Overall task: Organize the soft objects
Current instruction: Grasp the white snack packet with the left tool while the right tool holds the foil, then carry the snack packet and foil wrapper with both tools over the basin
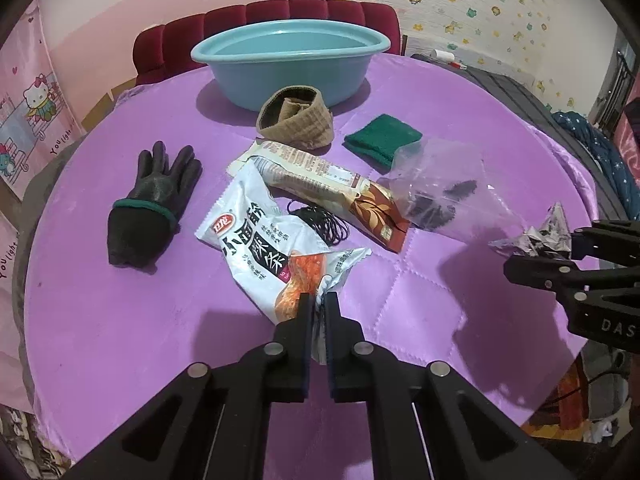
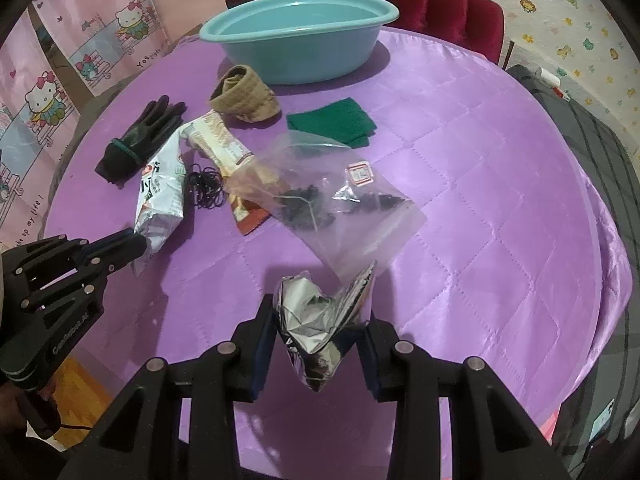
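My left gripper [image 1: 318, 304] is shut on the near corner of a white snack wrapper [image 1: 264, 236] lying on the purple table; it also shows in the right wrist view [image 2: 160, 196]. My right gripper [image 2: 318, 320] holds a crumpled silver foil wrapper [image 2: 320, 320] between its fingers, just above the table; the wrapper also shows in the left wrist view [image 1: 536, 232]. A black glove [image 1: 152, 200], a tan cloth band [image 1: 296, 120], a green cloth [image 1: 384, 136], a brown wrapper [image 1: 328, 184], black hair ties [image 1: 320, 220] and a clear bag [image 1: 448, 192] lie mid-table.
A blue basin [image 1: 288, 60] stands at the far side of the round purple table [image 1: 120, 320], in front of a red chair [image 1: 272, 16]. The table's edge drops off on the left and right. A dark bed or bench [image 2: 600, 152] is to the right.
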`<state>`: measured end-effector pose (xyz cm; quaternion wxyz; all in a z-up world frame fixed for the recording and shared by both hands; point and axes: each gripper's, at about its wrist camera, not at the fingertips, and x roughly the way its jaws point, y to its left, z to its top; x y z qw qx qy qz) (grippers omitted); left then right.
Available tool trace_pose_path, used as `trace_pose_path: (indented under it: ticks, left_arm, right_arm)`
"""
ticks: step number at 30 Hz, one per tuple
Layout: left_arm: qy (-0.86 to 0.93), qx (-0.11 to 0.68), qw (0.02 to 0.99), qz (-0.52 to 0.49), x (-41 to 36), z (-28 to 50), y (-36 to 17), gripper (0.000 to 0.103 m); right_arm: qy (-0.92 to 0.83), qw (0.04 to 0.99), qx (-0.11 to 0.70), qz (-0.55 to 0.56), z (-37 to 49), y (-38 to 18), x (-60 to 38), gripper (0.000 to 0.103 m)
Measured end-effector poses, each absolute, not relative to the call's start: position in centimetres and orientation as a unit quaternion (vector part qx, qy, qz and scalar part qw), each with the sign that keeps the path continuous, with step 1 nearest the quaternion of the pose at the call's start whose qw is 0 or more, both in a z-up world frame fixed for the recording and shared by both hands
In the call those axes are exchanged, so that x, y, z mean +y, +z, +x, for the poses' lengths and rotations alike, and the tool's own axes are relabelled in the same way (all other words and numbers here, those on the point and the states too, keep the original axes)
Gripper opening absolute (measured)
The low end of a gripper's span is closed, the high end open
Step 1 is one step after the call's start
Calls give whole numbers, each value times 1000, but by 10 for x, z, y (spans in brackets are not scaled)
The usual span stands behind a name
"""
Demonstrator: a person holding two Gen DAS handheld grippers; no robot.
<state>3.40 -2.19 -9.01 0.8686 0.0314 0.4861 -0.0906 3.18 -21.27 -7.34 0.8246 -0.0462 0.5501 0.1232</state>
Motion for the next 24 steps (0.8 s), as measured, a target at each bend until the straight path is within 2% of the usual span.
trace_pose_path:
  ticks: [24]
  left_arm:
    - [-123, 436, 891, -6, -9, 8, -23, 3]
  right_arm:
    - [134, 847, 513, -33, 27, -22, -207, 40]
